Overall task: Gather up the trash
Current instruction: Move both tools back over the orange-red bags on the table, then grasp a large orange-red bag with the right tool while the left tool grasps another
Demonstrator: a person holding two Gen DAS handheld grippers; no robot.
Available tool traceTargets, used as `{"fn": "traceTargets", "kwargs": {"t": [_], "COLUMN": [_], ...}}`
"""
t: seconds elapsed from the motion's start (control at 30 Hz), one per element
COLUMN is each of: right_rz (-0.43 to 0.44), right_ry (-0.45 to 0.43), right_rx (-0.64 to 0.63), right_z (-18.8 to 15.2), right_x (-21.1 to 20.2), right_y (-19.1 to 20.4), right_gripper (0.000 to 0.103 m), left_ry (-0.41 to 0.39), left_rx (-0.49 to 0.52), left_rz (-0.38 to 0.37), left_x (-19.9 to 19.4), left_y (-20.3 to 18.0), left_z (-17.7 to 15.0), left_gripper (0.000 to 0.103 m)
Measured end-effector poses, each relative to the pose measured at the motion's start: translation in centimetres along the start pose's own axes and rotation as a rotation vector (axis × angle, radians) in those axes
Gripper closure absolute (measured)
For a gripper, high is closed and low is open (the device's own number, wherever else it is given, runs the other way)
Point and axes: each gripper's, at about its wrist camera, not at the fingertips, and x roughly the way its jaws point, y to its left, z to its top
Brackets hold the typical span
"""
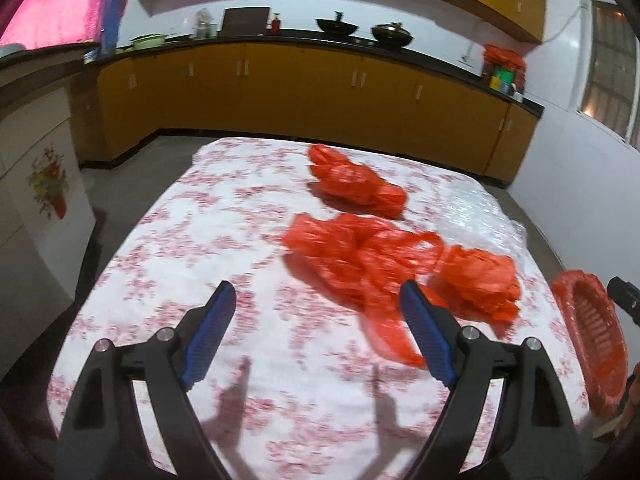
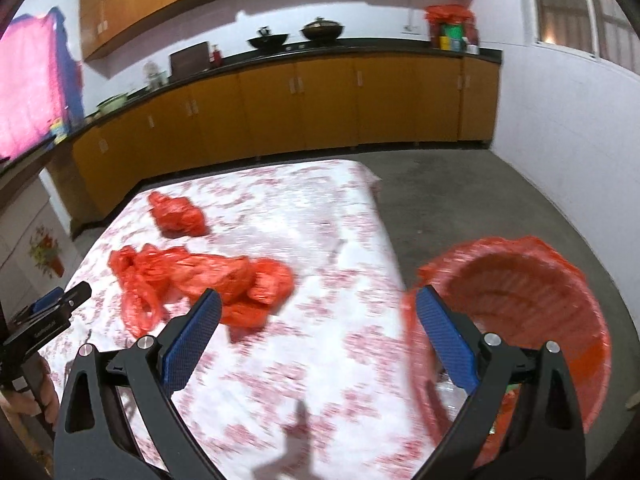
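Right now my left gripper (image 1: 316, 300) has its blue pads spread wide with nothing between them, and my right gripper (image 2: 318, 312) is equally wide and empty. The trash is crumpled red plastic bags (image 1: 360, 256), thin, glossy and wrinkled, blurred in both views. Ahead of the left gripper and slightly to its right lies the big tangled heap; a second wad (image 1: 476, 280) sits just past its right finger, and a third bundle (image 1: 356, 180) lies farther ahead. From the right gripper those bags lie ahead and to its left. A red basket (image 2: 532, 304) lined with red plastic sits just beyond the right gripper's right finger, off the table edge.

Nothing blocks the way to the heap. A hand (image 2: 28, 396) holding the left gripper shows at the far left of the right view.

The table (image 1: 200, 240) wears a white cloth with a red floral print. Beyond it are a grey floor (image 2: 460, 184), yellow cabinets (image 1: 304, 84) under a dark counter, and two woks (image 1: 364, 30).
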Motion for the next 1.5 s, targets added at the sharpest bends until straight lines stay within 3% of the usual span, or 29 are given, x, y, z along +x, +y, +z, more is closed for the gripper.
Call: {"fn": "traceTargets", "kwargs": {"t": [0.4, 0.87, 1.03, 1.23, 1.5], "right_rz": [0.068, 0.028, 0.036, 0.055, 0.097], "right_ry": [0.037, 0.131, 0.219, 0.213, 0.187], "right_rx": [-0.116, -0.241, -0.246, -0.171, -0.116], "right_z": [0.1, -0.9, -1.1, -0.9, -0.9], "right_x": [5.5, 10.8, 12.5, 12.2, 9.9], "right_y": [6.4, 8.9, 9.0, 7.5, 6.0], "right_gripper": [0.006, 0.006, 0.030, 0.052, 0.059], "left_ry": [-0.015, -0.001, 0.006, 0.020, 0.046], "left_rx": [-0.040, -0.108, -0.110, -0.108, -0.071], "left_rz": [0.048, 0.073, 0.064, 0.039, -0.036], "left_x": [0.4, 1.2, 1.7, 2.3, 3.6], "left_y": [3.5, 6.8, 6.8, 5.9, 3.1], "left_z": [0.4, 0.7, 0.8, 1.1, 2.0], "left_gripper": [0.020, 0.020, 0.020, 0.019, 0.016]}}
